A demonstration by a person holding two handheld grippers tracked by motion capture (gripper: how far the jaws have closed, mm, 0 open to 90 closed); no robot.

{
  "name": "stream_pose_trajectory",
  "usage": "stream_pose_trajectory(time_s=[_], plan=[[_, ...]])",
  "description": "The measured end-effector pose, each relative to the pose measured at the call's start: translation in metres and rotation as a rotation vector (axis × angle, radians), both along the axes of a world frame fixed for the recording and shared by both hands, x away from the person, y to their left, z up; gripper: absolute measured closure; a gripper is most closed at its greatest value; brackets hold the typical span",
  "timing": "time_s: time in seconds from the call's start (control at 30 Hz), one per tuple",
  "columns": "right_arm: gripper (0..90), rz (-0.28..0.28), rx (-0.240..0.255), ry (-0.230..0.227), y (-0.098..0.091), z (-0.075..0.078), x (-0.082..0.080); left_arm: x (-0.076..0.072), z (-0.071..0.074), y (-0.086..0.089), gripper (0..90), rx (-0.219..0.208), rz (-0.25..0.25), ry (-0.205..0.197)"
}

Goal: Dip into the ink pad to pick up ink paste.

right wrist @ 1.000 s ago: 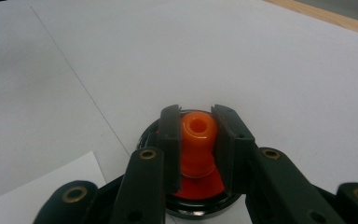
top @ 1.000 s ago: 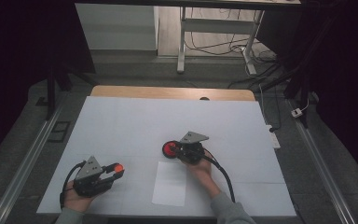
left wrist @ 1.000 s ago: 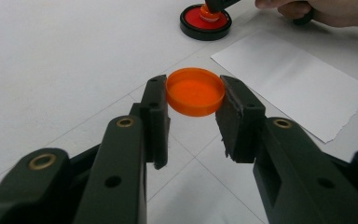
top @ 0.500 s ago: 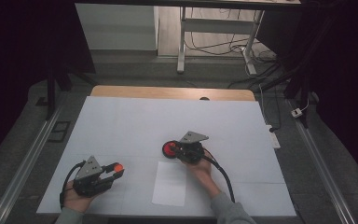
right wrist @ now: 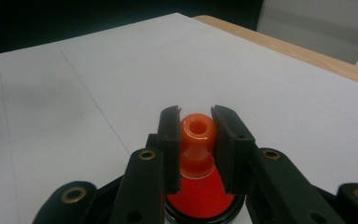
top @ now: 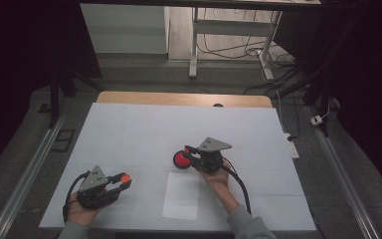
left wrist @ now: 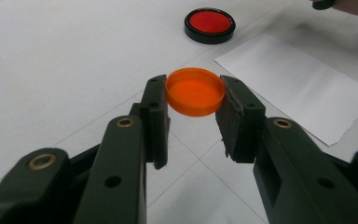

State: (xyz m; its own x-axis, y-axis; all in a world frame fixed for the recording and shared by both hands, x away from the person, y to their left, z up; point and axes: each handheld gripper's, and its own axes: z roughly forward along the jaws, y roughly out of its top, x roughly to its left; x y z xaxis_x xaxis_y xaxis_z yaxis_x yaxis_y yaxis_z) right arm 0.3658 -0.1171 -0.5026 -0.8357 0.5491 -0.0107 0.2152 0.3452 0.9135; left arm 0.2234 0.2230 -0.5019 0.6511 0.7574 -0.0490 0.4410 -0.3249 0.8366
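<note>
Two claws each gripped a part: the left claw [left wrist: 193,109] clamped the orange cap [left wrist: 195,90] clear of the desk [top: 139,134], freeing the red ink pad [top: 181,159] near the paper [top: 181,195], where the right claw [right wrist: 196,151] pinched the orange stamp [right wrist: 197,140] for inking.

White paper sheet [top: 181,195] on white table [top: 129,129].
</note>
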Motion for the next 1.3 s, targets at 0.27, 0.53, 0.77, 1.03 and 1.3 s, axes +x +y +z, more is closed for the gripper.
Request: stream_pose_trajectory(time_s=[0.27, 0.53, 0.77, 1.03, 1.3], plan=[[72.4, -0.009, 0.027, 0.009, -0.012, 0.009, -0.001, 0.001, 0.0, 0.001, 64.8, 0.0, 0.002, 0.002], [72.4, -0.004, 0.03, 0.011, -0.016, 0.012, -0.001, 0.001, -0.001, 0.001, 64.7, 0.0, 0.004, 0.005], [72.4, 0.005, 0.039, 0.014, -0.018, 0.015, -0.006, 0.002, -0.002, 0.002, 64.7, 0.003, 0.002, 0.009], [72.4, 0.006, 0.035, 0.02, -0.021, 0.016, -0.011, 0.002, -0.003, 0.002, 64.7, 0.003, 0.0, 0.009], [72.4, 0.008, 0.03, 0.02, -0.026, 0.018, -0.017, 0.003, -0.003, 0.002, 64.7, 0.004, 0.0, 0.011]])
